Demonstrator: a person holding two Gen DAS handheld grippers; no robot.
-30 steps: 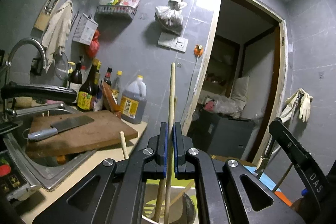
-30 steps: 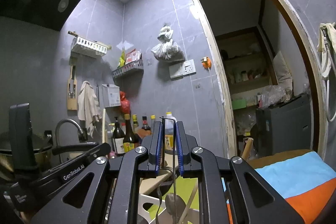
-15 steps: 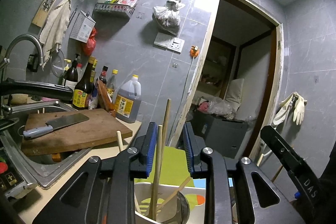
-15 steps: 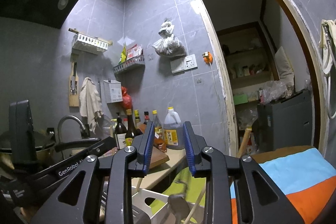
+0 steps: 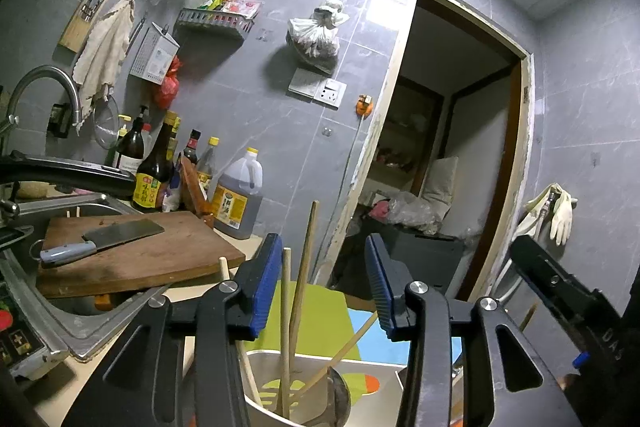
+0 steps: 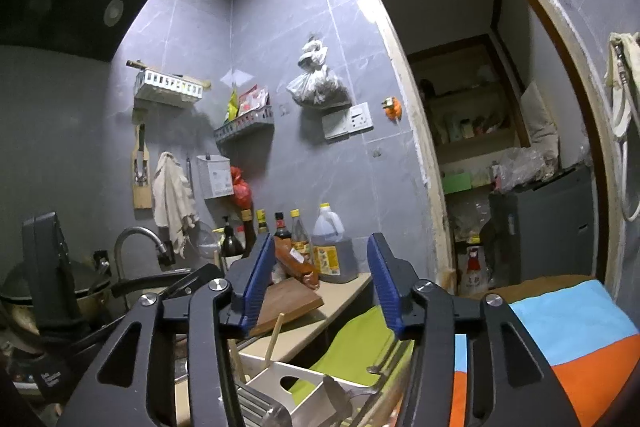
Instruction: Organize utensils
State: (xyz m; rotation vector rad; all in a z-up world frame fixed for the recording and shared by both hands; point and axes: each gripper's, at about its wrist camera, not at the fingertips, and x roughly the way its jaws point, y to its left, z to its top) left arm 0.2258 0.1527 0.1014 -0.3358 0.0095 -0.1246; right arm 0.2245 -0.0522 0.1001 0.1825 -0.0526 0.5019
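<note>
Now that both tools, left (image 5: 320, 283) and right (image 6: 322, 279), have sprung apart, we've dropped the long wooden chopsticks (image 5: 298, 291) into the white plastic utensil holder (image 5: 384, 375).

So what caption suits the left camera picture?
Open left gripper above chopsticks standing in a white utensil holder.

My left gripper (image 5: 320, 281) has a black frame with triangular cut-outs, silver round-head screws at each joint and ribbed blue pads (image 5: 264, 283) on both fingers. My right gripper (image 6: 321, 279) is built the same: black linkage arms, silver screws, ribbed blue pads (image 6: 380, 281). Its black body carries white lettering in the left wrist view.
</note>
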